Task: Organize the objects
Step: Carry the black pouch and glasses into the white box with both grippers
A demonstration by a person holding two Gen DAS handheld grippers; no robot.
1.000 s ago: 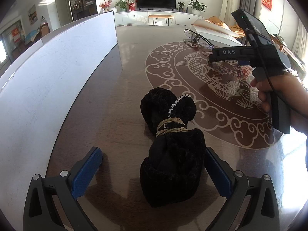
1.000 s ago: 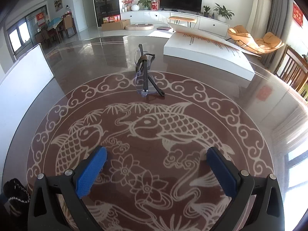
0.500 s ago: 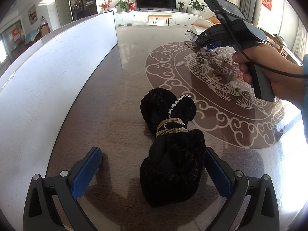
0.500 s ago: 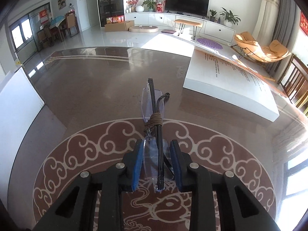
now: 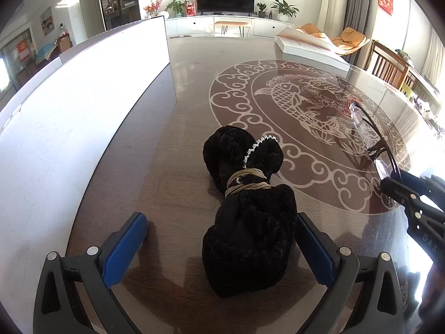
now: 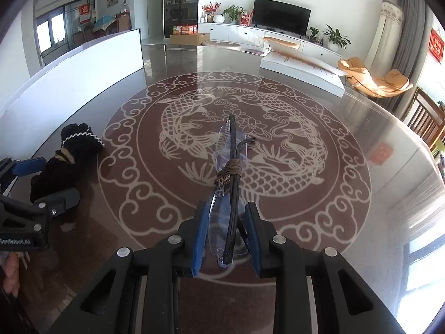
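In the right wrist view the right gripper is clenched on folded glasses, low in the frame's centre, lifted off the desk. The glasses look light, thin and fragile, with slick clear lenses; a cord bundle wraps their middle, so the grip at one lens end seems liable to twist or slip, and a gentle hold nearer the cord would likely be steadier. In the left wrist view the left gripper stands released, its fingers either side of a soft black pouch lying on the desk.
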